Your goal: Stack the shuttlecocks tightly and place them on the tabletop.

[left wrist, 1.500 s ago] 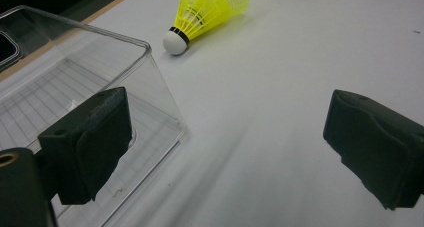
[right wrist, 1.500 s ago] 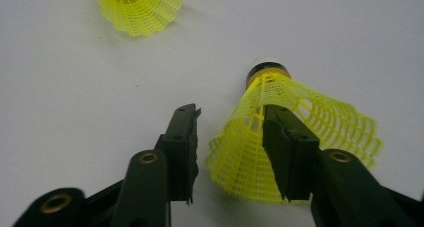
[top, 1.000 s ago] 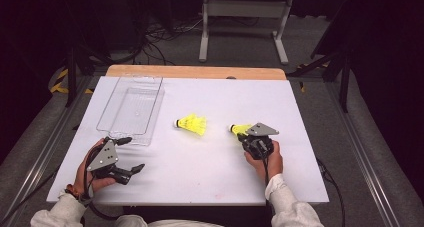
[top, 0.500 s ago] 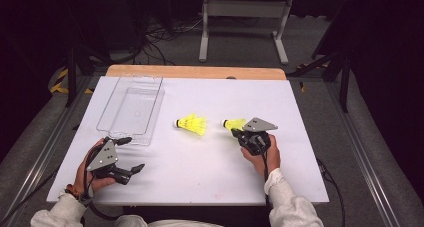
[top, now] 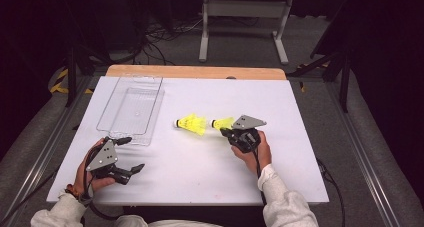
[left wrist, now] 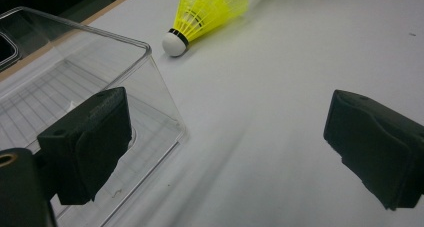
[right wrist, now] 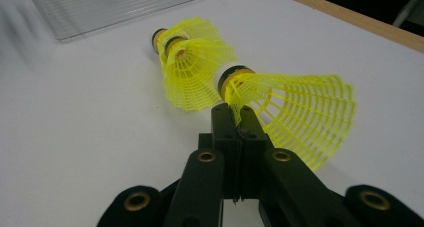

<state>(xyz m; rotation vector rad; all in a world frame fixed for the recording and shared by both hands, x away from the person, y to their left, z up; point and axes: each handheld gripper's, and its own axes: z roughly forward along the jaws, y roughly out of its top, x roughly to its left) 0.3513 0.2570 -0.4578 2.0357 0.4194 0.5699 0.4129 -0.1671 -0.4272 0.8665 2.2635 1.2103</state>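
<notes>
High view: a white desk (top: 200, 182) carries a clear plastic tray (top: 131, 108) at the left and a yellow shuttlecock (top: 191, 124) lying on its side near the middle. The right gripper (top: 223, 130) holds a second shuttlecock (top: 222, 122) just beside the first. The left gripper (top: 131, 154) rests near the tray's front corner, jaws apart and empty.

Left gripper view: the two jaws stand wide open, one over the tray (left wrist: 75, 82) corner. The lying shuttlecock (left wrist: 207, 12) sits beyond, cork tip toward the tray.

Right gripper view: the jaws are clamped together on the skirt rim of the held shuttlecock (right wrist: 285, 107), close by its cork. The other shuttlecock (right wrist: 192, 69) lies just ahead, the tray (right wrist: 120, 4) farther off.

Judgement: the step in hand appears to be carrying the gripped shuttlecock. The next move likely calls for stacking it on the first or passing on to the tray, without crushing the thin skirt.
</notes>
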